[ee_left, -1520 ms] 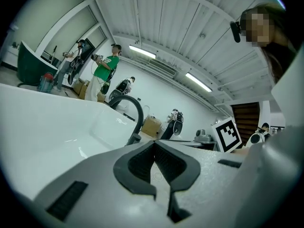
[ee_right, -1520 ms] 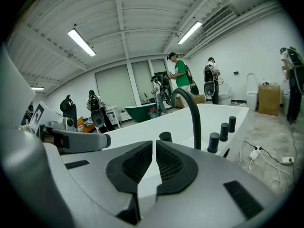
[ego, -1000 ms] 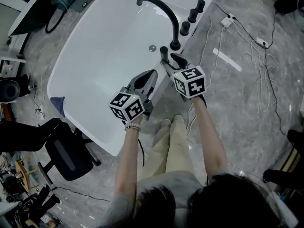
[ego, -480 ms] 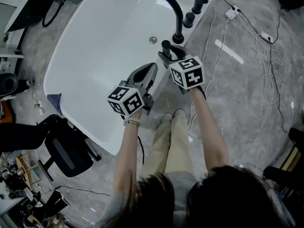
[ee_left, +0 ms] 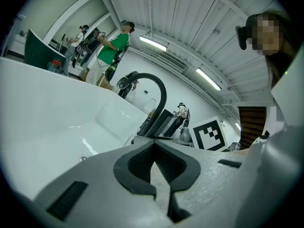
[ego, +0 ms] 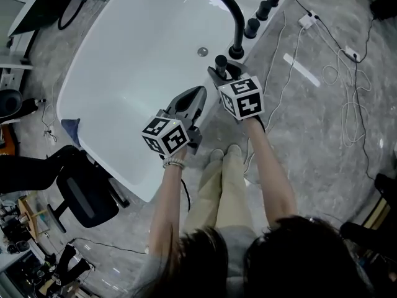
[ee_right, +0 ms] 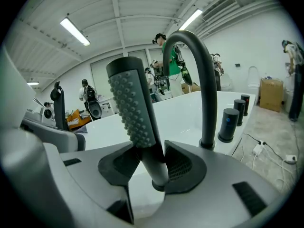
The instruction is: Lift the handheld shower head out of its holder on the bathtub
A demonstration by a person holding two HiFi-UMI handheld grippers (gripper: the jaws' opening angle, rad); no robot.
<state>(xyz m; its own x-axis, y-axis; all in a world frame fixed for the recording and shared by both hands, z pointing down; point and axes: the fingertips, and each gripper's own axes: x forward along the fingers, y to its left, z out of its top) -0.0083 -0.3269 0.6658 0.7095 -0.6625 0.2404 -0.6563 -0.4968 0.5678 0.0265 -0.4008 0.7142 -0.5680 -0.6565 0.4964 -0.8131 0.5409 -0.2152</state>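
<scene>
The dark handheld shower head (ee_right: 130, 103) stands upright in its holder on the white bathtub (ego: 99, 67) rim, beside the black arched faucet (ego: 218, 4). In the head view only the shower head's top (ego: 221, 61) shows. My right gripper (ee_right: 151, 152) has the handle between its jaws, which are closing, and both pads touch its sides. That right gripper (ego: 221, 74) reaches over the tub's near rim. My left gripper (ego: 196, 94) hovers over the tub to the left, shut with nothing in it; its pads (ee_left: 142, 167) meet.
Two black knobs (ego: 252, 27) stand on the rim beyond the faucet (ee_right: 199, 70). A drain (ego: 203, 51) lies in the tub floor. A black chair (ego: 87, 194) stands left of the tub, cables (ego: 350, 98) trail on the floor at right. People stand in the background.
My right gripper has sunk and moved in around the shower head's handle. The left gripper has dropped a little over the tub.
</scene>
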